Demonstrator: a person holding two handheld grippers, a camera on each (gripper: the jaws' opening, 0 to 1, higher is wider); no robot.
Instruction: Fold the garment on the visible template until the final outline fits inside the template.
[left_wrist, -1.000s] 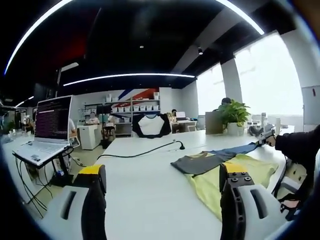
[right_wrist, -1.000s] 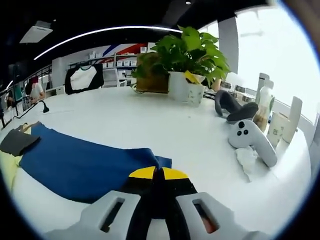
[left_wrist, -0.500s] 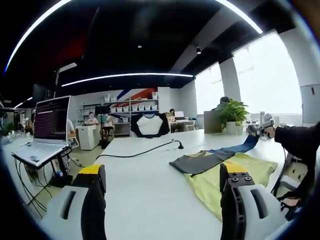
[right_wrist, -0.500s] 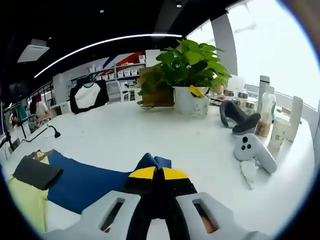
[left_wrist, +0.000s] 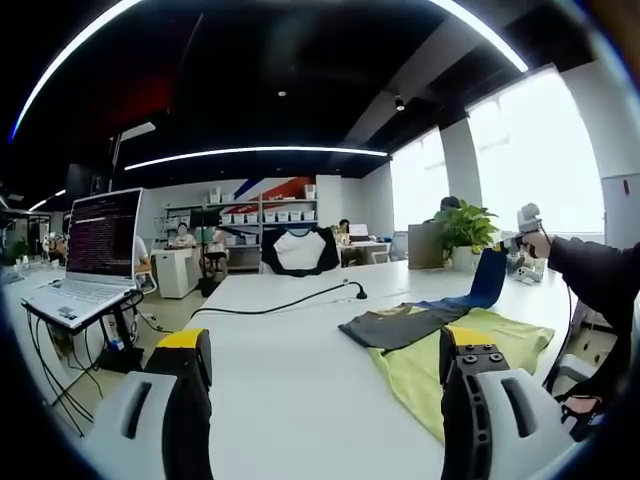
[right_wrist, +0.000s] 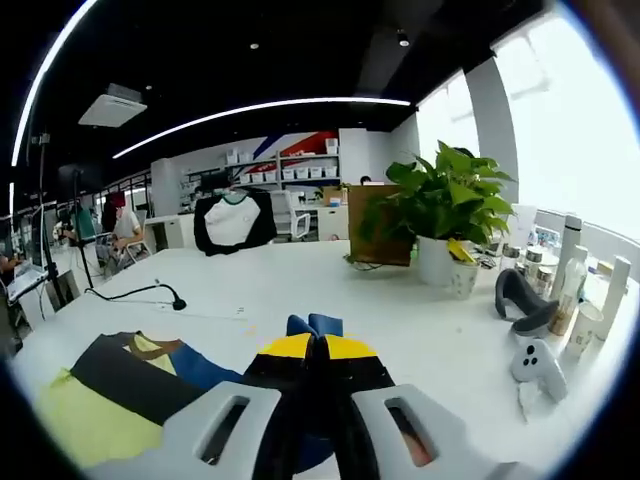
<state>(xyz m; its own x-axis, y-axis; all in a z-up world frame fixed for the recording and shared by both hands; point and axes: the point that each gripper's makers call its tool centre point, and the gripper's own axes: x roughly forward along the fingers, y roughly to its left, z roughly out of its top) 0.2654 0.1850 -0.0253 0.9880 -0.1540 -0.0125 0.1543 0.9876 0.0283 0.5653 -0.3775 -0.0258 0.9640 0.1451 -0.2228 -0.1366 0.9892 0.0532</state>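
Left gripper view shows you the big white table (left_wrist: 290, 380) first, and it is wide and flat so the garment (left_wrist: 455, 345) can lie spread out on it. The garment is yellow with a dark grey part and a blue sleeve (left_wrist: 487, 280), and most of it rests flat on the table, off to the right of your left gripper (left_wrist: 325, 400). That gripper sits low near the table edge, with its two jaws spread wide apart and nothing between them. It is well apart from the cloth, so it looks like it is waiting its turn. Far off on the right, your right gripper (left_wrist: 528, 222) holds the blue sleeve up in the air, so the sleeve hangs down from it. You are likely lifting it so you can fold it over onto the body of the garment. Right gripper view looks along your right gripper (right_wrist: 312, 350), and its jaws are pressed together on the blue sleeve (right_wrist: 312, 325), which pokes out just past the yellow tips. Below and to the left, the rest of the garment (right_wrist: 110, 400) lies on the table (right_wrist: 300, 285). I cannot make out any template on the table. A black cable (left_wrist: 285, 303) lies on the table behind the garment, well clear of it.
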